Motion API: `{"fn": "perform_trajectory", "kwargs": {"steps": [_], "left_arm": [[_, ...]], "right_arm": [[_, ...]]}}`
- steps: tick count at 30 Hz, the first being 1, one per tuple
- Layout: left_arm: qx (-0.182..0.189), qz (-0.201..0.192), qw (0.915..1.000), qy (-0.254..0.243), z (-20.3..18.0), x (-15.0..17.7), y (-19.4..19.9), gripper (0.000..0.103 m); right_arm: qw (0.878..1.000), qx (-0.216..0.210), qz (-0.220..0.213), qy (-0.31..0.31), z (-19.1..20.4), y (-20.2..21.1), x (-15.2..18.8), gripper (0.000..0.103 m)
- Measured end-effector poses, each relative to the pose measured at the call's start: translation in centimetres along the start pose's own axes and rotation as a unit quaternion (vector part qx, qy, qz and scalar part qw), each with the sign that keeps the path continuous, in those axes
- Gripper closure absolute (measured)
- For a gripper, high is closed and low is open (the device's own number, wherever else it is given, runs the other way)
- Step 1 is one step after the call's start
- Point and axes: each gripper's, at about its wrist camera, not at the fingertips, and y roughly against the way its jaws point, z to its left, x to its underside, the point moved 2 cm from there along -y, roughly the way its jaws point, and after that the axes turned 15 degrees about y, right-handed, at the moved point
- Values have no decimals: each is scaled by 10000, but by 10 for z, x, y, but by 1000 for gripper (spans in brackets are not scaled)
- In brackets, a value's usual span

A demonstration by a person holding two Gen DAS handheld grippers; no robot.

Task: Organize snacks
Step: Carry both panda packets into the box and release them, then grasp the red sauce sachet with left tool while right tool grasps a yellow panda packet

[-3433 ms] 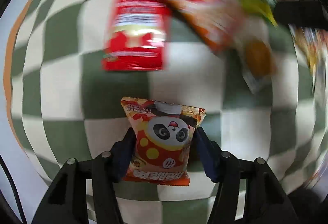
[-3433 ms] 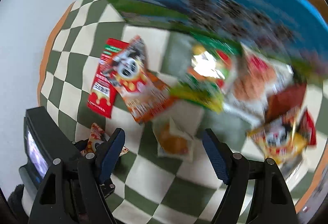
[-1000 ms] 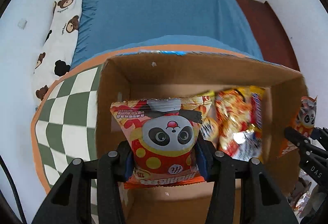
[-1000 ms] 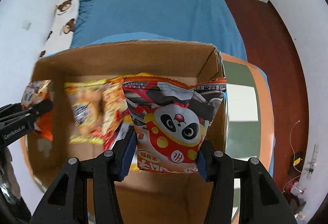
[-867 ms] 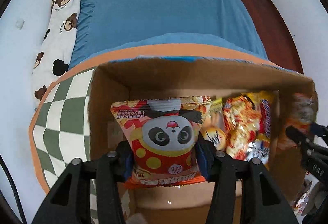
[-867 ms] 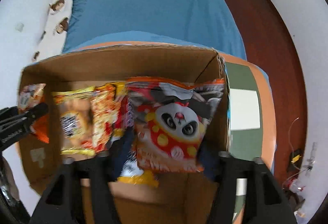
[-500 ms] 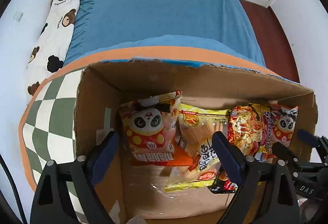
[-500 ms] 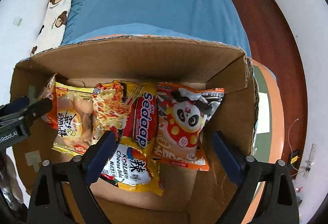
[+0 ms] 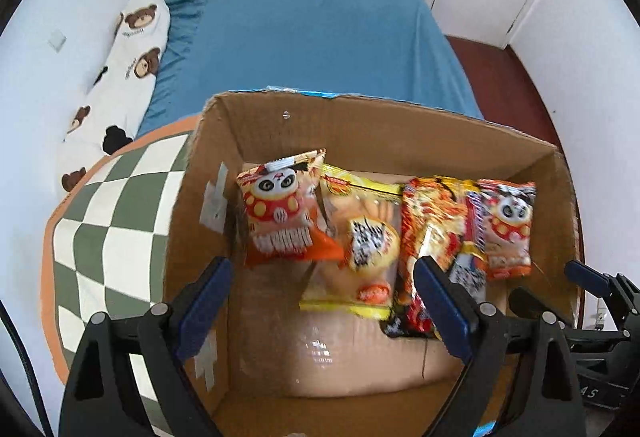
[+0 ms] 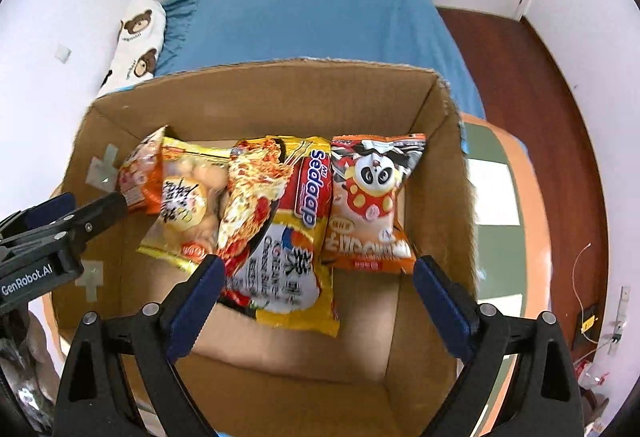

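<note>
An open cardboard box [image 9: 208, 165] [image 10: 452, 141] holds several snack packs. A panda snack pack [image 9: 280, 209] lies at the box's left side, and a second panda pack [image 9: 504, 225] [image 10: 372, 201] at its right. Between them lie a yellow pack [image 9: 360, 241] [image 10: 184, 201] and a Sedaap noodle pack [image 9: 432, 237] [image 10: 280, 225]. My left gripper [image 9: 322, 297] is open and empty above the box. My right gripper [image 10: 316, 297] is open and empty above the box. Each gripper shows at the edge of the other's view.
The box stands on a green and white checkered cloth [image 9: 108, 221] with an orange border. Behind it is a bed with a blue sheet [image 9: 304, 41] and a bear-print pillow [image 9: 124, 65]. Dark red floor [image 10: 540, 85] lies at the right.
Both grippers let go of their panda packs, which now lie in the box. Both jaws are open, and the grippers have drawn back and up from the box.
</note>
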Motion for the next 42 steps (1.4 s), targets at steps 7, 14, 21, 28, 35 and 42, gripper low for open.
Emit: {"fn": "perform_trajectory", "kwargs": {"steps": [7, 14, 21, 28, 35, 42], "left_arm": [[180, -552, 9983, -94, -4, 35, 56, 11], [332, -941, 9949, -148, 0, 70, 105, 11], [340, -1295, 9908, -171, 4, 113, 141, 11], [337, -1276, 9911, 145, 31, 147, 154, 11], [-78, -755, 9954, 592, 92, 171, 116, 11], [-681, 2, 9949, 742, 154, 205, 38, 11]], "right_arm": [[9983, 184, -545, -5, 19, 41, 31, 6], [9949, 228, -985, 21, 25, 77, 63, 6], [9891, 419, -1395, 207, 40, 117, 94, 6], [9908, 0, -1350, 124, 50, 128, 128, 6], [9985, -268, -432, -197, 42, 61, 169, 6], [9830, 622, 795, 1537, 80, -37, 197, 7]]}}
